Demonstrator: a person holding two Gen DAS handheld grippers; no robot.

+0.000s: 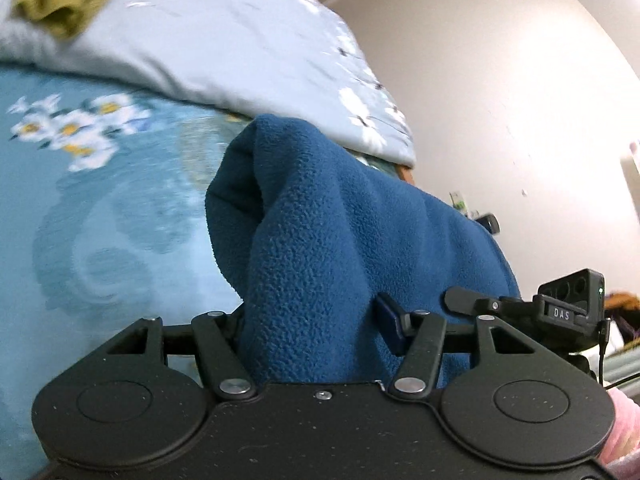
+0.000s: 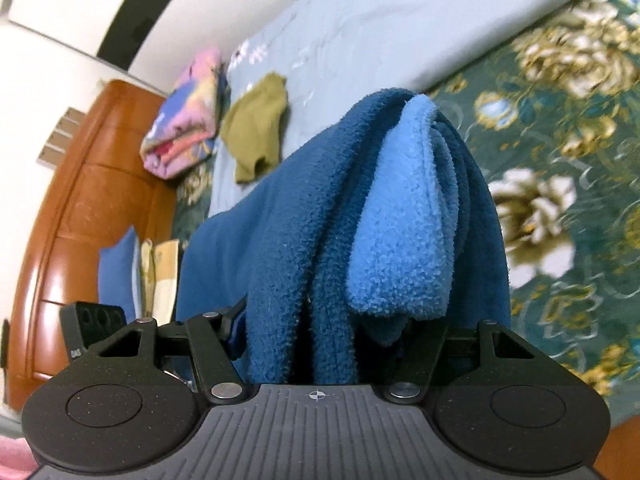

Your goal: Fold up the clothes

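Underneath, floral bedspread (image 2: 568, 128) (pale quilt (image 2: 360, 28) atop), wooden headboard (image 2: 100, 184) beyond

soft even indoor light, motion-blurred backgrounds, strong fisheye bending at edges

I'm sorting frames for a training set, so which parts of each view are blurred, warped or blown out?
Left wrist view: the floral bedsheet and pale quilt are motion-smeared, the blue fleece is sharp, and the wall glares bright. Right wrist view: the fleece is crisp, the olive garment and the flower-patterned cover are soft, and fisheye curvature bends the wooden headboard.
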